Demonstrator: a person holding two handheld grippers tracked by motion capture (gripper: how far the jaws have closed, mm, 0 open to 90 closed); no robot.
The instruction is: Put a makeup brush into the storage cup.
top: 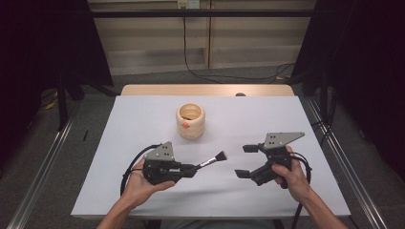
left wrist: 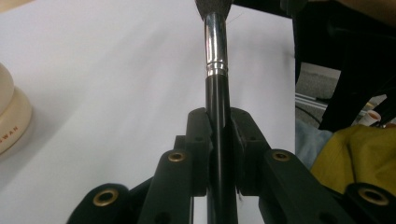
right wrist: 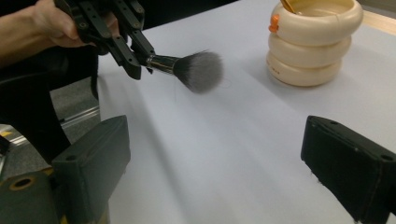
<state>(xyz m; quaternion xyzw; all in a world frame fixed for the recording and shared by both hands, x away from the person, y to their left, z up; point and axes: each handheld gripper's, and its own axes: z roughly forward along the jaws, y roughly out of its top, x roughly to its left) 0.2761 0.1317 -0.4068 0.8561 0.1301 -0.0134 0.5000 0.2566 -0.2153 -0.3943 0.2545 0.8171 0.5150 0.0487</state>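
Observation:
My left gripper (top: 191,169) is shut on the black handle of a makeup brush (top: 213,159), held just above the white table at front left. The brush points right and slightly away, its dark bristle head free in the air. In the left gripper view the handle (left wrist: 218,121) runs up between the two jaws to a chrome ferrule. The right gripper view shows the brush's fluffy head (right wrist: 201,70) and the left gripper (right wrist: 133,63) holding it. My right gripper (top: 246,161) stands open at front right, nothing between its fingers. A cream ribbed cup (top: 190,121) stands mid-table.
The cup (right wrist: 310,42) has an orange mark on its side and something inside its rim. The white table top (top: 143,119) ends at a wooden strip at the back; metal rails and grey floor flank it.

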